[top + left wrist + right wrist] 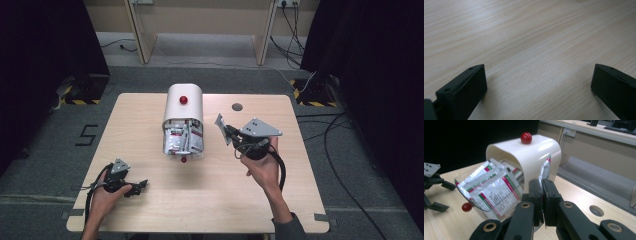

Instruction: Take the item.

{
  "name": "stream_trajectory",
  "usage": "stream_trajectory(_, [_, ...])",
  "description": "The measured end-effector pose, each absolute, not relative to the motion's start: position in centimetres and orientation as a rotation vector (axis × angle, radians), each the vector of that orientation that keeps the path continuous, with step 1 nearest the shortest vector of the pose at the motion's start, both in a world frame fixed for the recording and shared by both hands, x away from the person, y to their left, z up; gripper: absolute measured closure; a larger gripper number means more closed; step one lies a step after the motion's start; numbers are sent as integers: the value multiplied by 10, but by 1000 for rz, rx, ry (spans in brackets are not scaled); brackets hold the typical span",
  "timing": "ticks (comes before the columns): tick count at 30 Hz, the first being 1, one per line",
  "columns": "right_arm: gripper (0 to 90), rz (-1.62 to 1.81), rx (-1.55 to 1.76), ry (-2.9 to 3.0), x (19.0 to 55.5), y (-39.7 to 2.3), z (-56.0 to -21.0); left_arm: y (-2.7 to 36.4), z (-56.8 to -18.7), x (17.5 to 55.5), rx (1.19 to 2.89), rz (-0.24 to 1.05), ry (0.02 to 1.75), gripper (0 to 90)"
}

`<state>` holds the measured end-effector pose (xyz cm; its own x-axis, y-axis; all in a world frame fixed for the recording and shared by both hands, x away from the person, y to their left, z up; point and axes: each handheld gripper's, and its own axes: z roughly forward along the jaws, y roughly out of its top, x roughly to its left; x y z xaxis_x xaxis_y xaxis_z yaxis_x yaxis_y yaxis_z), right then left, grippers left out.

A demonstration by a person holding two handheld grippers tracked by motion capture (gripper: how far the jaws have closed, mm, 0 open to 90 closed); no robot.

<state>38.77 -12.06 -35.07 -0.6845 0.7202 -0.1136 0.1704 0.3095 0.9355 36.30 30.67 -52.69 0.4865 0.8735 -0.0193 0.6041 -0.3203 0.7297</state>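
Right gripper view shows the right gripper (542, 195) with jaws clenched on a packet (545, 171) beside the white box (534, 152), while the left gripper (536, 82) rests released on the desk (529, 37).

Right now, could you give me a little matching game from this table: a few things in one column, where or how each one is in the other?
Things:
1. sachet
2. left gripper
3. cream box
4. red knob

States:
A. on top of the cream box
B. pinched between the right gripper's jaws
C. resting on the table, jaws apart, nothing between them
D. front flap open, packets spilling out

Pairs: 1-B, 2-C, 3-D, 4-A
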Motion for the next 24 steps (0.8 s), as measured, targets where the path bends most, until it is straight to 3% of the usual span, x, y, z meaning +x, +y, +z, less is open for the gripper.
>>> stream_trajectory(24, [871,1348,934,2059,402,-149,-396,307,-527,363,2046,502,1214,0])
